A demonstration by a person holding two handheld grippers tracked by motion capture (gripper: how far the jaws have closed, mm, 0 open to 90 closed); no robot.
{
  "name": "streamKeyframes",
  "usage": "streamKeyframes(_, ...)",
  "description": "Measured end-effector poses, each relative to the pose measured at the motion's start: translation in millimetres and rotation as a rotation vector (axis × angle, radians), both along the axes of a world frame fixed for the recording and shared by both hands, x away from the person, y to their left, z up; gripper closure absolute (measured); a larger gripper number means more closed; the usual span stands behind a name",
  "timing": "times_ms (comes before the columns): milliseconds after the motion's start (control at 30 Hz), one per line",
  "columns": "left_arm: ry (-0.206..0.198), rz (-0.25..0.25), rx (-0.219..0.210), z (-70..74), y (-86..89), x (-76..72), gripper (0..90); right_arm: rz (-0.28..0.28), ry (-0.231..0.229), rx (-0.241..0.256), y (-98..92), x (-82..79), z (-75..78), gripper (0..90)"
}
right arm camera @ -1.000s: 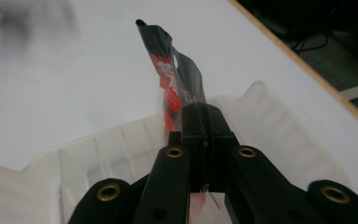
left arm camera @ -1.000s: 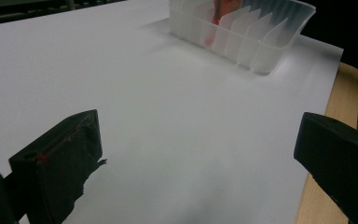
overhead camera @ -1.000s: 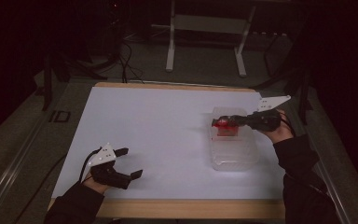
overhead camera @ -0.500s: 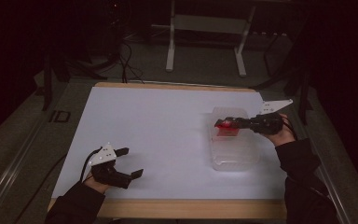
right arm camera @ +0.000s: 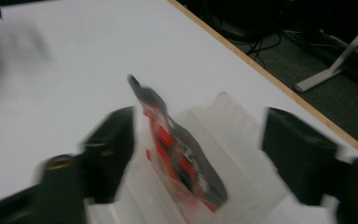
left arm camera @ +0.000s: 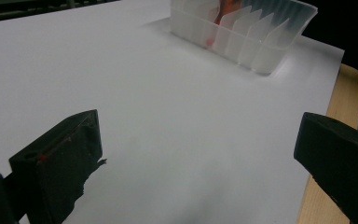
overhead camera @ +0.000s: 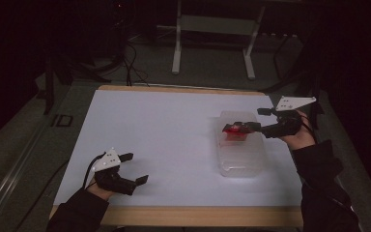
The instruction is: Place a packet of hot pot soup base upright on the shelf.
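Over the clear ribbed plastic bin (overhead camera: 241,150) on the white counter (overhead camera: 164,135), the right hand-held gripper (overhead camera: 241,127) stands released around a red-and-black sachet (right arm camera: 182,158) slotted upright, apparently just deposited; next, withdrawal, while the left hand-held gripper (overhead camera: 134,168) rests unclenched, empty.

On the tabletop (overhead camera: 174,125) we see a slotted tray (overhead camera: 241,157) at the right half, with a packet (overhead camera: 234,131) standing in its far end. The right gripper (overhead camera: 244,128) hangs over that end. The left gripper (overhead camera: 134,168) sits near the front left edge, well apart from the tray.
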State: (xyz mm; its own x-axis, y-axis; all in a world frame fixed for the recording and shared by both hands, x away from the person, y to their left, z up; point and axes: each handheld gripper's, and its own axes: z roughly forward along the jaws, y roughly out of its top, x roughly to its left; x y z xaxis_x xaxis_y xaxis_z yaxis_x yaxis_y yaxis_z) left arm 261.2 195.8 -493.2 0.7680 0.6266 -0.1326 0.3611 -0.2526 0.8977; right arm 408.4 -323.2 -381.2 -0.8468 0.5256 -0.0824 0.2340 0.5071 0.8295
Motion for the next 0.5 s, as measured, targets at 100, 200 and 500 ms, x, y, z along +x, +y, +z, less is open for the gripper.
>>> streamKeyframes(100,-0.001,-0.001,-0.004,0.8,0.3,-0.3,0.9,0.013,0.013,0.028,4.9,-6.7,5.1,14.6)
streamKeyframes(200,-0.005,0.0,-0.009,1.5,0.3,-0.9,0.9,0.029,0.017,0.048,8.8,-15.2,7.1,14.0)
streamKeyframes(500,-0.01,-0.003,-0.013,2.5,0.6,-1.8,0.8,0.084,0.018,0.145,19.6,-47.4,7.5,14.0)
